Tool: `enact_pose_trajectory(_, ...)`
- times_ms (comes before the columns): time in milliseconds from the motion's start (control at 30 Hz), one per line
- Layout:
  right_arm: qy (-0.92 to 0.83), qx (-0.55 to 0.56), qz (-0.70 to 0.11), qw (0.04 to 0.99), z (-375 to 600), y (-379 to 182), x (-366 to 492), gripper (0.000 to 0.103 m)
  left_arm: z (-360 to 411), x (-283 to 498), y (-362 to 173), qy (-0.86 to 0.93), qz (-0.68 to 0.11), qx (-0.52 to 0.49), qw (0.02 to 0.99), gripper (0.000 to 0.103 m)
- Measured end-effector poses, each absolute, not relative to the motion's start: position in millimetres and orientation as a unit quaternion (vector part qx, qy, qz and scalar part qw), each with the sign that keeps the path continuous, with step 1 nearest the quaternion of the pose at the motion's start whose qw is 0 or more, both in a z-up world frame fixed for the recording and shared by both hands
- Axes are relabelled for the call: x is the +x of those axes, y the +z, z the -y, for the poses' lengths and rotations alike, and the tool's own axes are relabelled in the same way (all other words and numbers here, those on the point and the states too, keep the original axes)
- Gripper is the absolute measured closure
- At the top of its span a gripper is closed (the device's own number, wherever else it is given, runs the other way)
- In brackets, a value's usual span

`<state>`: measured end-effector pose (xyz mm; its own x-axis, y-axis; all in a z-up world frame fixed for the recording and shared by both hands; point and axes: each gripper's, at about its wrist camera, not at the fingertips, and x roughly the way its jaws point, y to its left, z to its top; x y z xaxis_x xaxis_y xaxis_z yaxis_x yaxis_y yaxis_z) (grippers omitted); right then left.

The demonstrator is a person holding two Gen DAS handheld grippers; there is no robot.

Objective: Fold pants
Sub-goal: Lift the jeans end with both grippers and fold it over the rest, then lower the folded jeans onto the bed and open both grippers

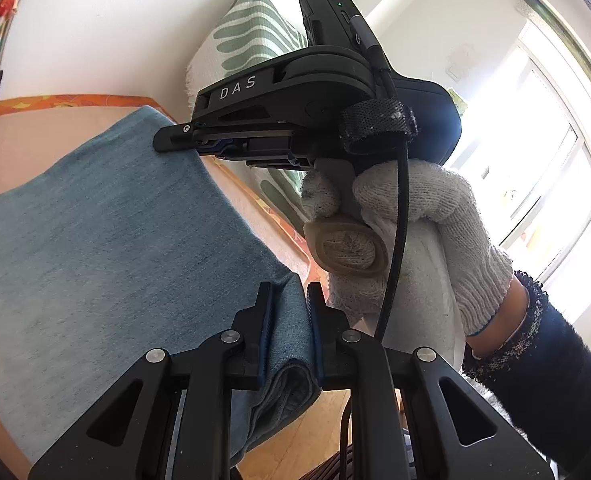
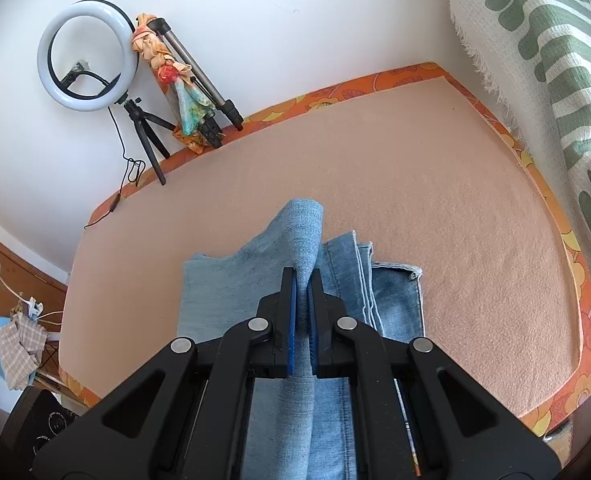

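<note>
Both grippers, left point(image 1: 289, 320) and right point(image 2: 304, 312), clench folds of the blue pants point(image 2: 335, 280) lifted above the peach bench point(image 2: 455, 220).

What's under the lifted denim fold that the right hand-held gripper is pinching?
Under the lifted fold, more of the jeans lie flat on the peach mat, hem and seams showing. What lies directly beneath the right hand-held gripper is covered.

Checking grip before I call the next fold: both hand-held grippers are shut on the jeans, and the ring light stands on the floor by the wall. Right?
Not quite. The ring light stands on the back edge of the peach table, as the right wrist view shows. The left hand-held gripper and right hand-held gripper are both shut on the jeans.
</note>
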<state>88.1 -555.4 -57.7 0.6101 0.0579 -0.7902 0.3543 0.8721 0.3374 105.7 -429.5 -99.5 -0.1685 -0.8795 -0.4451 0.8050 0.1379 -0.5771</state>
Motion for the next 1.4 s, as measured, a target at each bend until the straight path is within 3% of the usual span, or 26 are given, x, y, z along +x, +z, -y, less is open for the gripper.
enact_pose_trajectory(633,-0.101,0.257,-0.468,0.84,600.1,-127.9,79.8,0.097,502.5,90.4,-126.0,-0.644,-0.419,0.01,0.64,0.088)
enact_pose_trajectory(900,-0.099,0.248,-0.483,0.834,602.0,-132.7,83.1,0.097,512.8,67.0,-128.3,-0.641,-0.425,0.03,0.638,0.088)
enact_pose_trajectory(1000,-0.106,0.239,-0.487,0.833,601.4,-132.1,84.7,0.097,511.0,59.1,-129.6,-0.641,-0.433,0.037,0.633,0.083)
enact_pose_trajectory(1100,-0.119,0.239,-0.487,0.832,603.8,-130.7,83.1,0.092,515.2,49.4,-132.0,-0.638,-0.435,0.048,0.633,0.083)
enact_pose_trajectory(1333,-0.145,0.252,-0.461,0.838,615.1,-113.7,60.7,0.091,517.8,30.9,-133.5,-0.639,-0.442,0.064,0.627,0.082)
enact_pose_trajectory(1400,-0.149,0.254,-0.454,0.841,615.8,-108.2,51.7,0.086,511.8,25.2,-128.2,-0.638,-0.434,0.072,0.633,0.08)
